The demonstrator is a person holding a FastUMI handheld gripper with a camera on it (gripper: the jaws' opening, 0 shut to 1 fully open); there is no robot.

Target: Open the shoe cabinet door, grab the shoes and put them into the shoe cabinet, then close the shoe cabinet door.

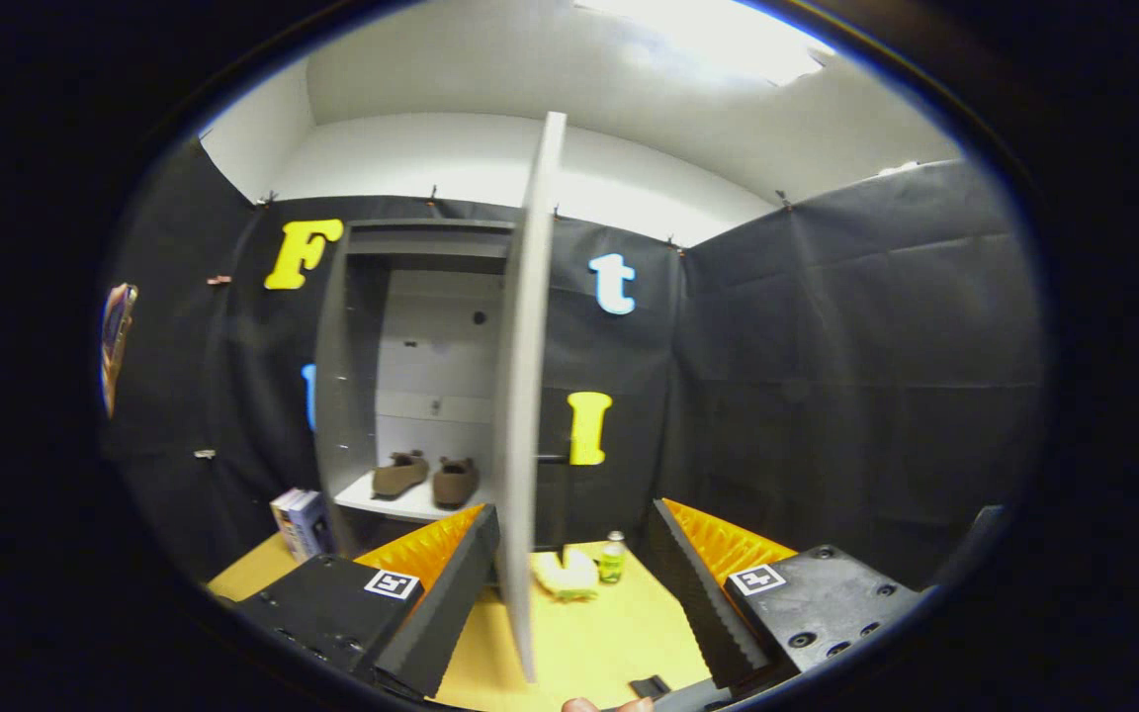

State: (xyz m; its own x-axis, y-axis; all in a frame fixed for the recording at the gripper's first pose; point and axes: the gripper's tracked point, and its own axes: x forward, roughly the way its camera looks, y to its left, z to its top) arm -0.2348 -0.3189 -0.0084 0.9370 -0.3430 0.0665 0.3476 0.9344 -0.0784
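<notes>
The grey shoe cabinet (362,366) stands against the back wall with its door (527,396) swung out toward me, edge-on. A pair of brown shoes (426,478) sits side by side on the cabinet's lower shelf (401,506). My gripper (569,583) is open, and the door's edge runs down between its two fingers, closer to the left finger (456,583). Neither finger presses on the door. A dark handle (552,459) sticks out from the door's right face.
A small green can (612,559) and a pale yellow crumpled thing (567,576) lie on the yellow floor (609,633) beyond the fingers. A box of books (301,522) stands left of the cabinet. Black cloth walls close in the booth.
</notes>
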